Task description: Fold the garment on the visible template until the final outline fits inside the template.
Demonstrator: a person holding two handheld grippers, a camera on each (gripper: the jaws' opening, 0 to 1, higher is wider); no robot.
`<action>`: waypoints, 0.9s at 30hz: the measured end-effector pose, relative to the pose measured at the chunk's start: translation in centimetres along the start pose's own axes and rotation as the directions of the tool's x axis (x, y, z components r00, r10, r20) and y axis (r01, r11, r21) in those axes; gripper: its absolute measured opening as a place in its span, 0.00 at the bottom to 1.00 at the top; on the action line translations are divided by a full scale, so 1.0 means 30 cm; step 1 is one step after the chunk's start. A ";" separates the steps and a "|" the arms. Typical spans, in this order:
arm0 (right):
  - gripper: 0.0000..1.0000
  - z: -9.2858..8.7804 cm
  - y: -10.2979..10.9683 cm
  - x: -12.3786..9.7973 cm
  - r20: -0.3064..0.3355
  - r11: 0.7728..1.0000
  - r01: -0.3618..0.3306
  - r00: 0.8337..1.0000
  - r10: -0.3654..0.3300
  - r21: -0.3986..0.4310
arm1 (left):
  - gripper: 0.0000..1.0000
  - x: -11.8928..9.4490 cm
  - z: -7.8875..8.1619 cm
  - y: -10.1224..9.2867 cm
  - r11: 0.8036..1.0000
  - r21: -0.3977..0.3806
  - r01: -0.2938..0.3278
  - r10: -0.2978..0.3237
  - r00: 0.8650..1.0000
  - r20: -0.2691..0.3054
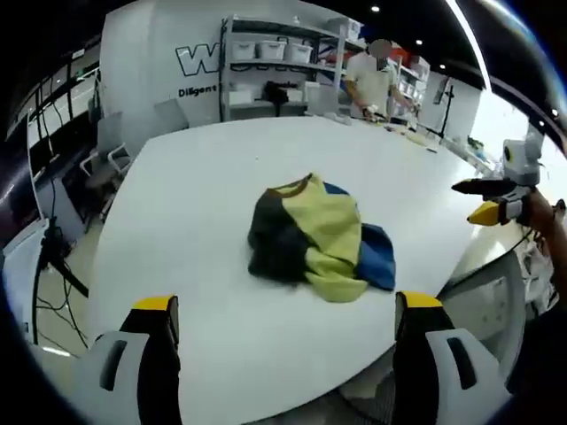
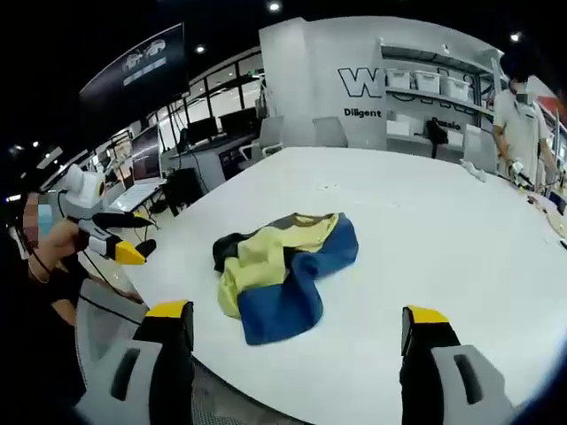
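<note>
A crumpled garment (image 1: 314, 239) of yellow, black and blue patches lies bunched near the middle of the round white table (image 1: 213, 168). In the left gripper view my left gripper (image 1: 285, 305) stands open just short of it, over the near table edge, with nothing between its yellow-tipped jaws. My right gripper (image 1: 483, 199) hovers open off the table's right rim, held by a hand. From the right gripper view the garment (image 2: 283, 270) has its blue part nearest. My right gripper (image 2: 297, 314) is open before it. The left gripper (image 2: 137, 237) shows at the left, open, beyond the table rim.
Shelving (image 1: 275, 66) with white bins stands against the back wall. A person (image 1: 372, 80) stands at the far end of the table beside small items (image 1: 399, 128). Chairs (image 1: 111, 159) and desks with monitors (image 2: 208, 128) flank the table. A person's arm (image 2: 53, 248) holds the left gripper.
</note>
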State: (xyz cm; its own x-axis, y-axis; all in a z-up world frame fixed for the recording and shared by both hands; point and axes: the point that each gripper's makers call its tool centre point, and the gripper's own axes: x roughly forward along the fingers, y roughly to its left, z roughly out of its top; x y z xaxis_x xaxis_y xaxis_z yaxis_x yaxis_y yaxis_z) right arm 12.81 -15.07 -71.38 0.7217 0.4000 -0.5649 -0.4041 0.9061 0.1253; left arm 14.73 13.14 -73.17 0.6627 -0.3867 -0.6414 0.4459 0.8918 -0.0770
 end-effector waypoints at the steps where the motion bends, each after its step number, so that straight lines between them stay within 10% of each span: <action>1: 0.96 -0.001 0.000 0.001 -0.002 1.000 -0.001 1.000 0.001 0.001 | 0.98 0.001 0.000 0.002 1.000 -0.001 -0.002 0.002 1.000 -0.002; 27: 0.96 -0.013 0.004 0.009 -0.023 1.000 -0.008 1.000 0.008 -0.004 | 0.97 0.005 -0.009 0.010 1.000 -0.001 -0.002 0.002 1.000 -0.021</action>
State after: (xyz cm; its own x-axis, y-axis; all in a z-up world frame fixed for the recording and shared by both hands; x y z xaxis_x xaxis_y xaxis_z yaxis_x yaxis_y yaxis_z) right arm 12.73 -14.91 -71.83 0.7053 0.4036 -0.5828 -0.4121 0.9024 0.1262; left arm 14.80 13.41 -73.48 0.6507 -0.3802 -0.6573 0.4440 0.8927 -0.0768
